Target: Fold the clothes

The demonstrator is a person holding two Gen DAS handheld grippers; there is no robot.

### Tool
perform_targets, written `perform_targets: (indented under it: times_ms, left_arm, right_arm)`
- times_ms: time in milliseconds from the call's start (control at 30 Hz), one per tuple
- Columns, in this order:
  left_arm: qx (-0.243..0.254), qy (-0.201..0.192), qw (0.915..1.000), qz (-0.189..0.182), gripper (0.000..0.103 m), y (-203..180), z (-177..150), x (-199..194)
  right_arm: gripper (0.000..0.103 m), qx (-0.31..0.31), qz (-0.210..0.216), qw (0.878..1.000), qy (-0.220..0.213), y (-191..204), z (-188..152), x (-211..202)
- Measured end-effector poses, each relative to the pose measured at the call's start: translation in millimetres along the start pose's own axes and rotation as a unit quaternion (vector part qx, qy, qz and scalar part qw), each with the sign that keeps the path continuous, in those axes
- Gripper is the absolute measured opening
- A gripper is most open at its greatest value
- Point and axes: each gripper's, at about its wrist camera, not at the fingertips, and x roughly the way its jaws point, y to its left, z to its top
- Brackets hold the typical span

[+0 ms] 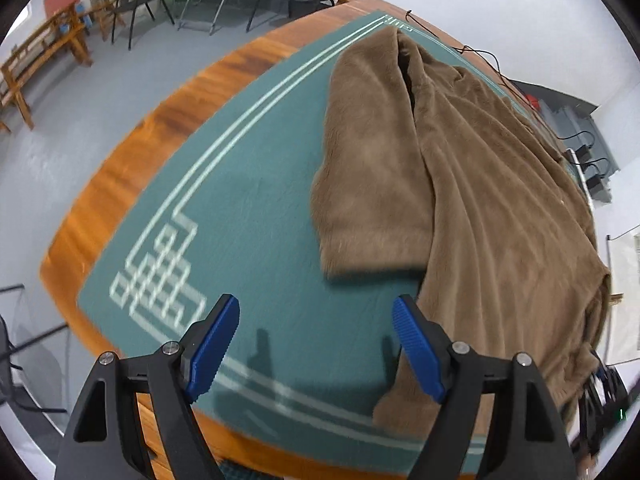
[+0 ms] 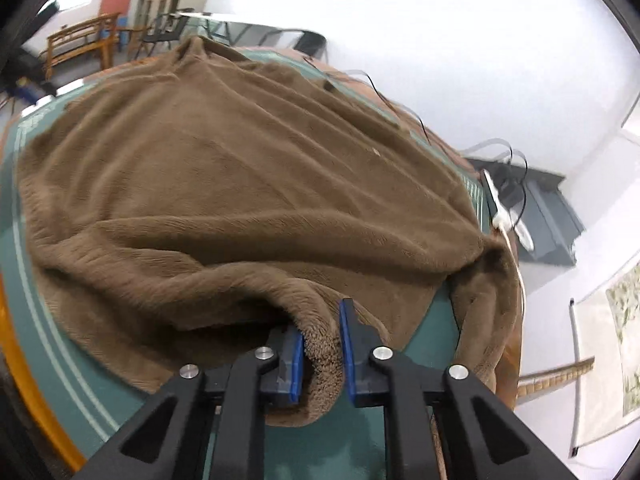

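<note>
Your right tongs (image 2: 322,344) pinch the brown garment's (image 2: 240,184) near hem; left tongs (image 1: 316,348) hang spread, empty, above the surface (image 1: 248,208). Folding underway: next, carry that hem across.

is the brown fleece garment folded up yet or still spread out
Mostly spread. The brown fleece garment drapes wrinkled across the green mat; right gripper pinches one edge.

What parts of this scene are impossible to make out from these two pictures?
- Left wrist view: the brown garment runs behind the right finger, so its lower edge is hidden.
- Right wrist view: the garment covers most of the green mat; the fabric's end is hidden behind the right gripper.
- The far-corner shelves are too blurred to tell their contents.
</note>
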Motion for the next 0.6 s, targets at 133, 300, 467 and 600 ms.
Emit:
perform_targets:
  times_ms: [133,300,467,600]
  left_arm:
    - [0.025,0.009,0.9991,-0.034,0.083,6.2,-33.8,-9.6]
    - [0.073,0.048,0.9947,-0.056,0.083,-8.0,-76.5,2.1]
    - [0.108,0.035,0.9927,-0.041,0.083,-39.4,-91.1,18.2]
    - [0.088,0.012,0.9952,-0.042,0.083,-54.4,-81.1,28.4]
  right_arm:
    - [0.016,0.054,-0.003,0.998,0.024,-19.9,-6.4,8.4]
    - [0.016,0.109,0.007,0.993,0.038,-36.5,-9.4,17.5]
    - [0.016,0.145,0.016,0.988,0.041,-44.6,-5.0,21.2]
    - [0.017,0.15,0.017,0.988,0.041,-46.2,-3.7,20.0]
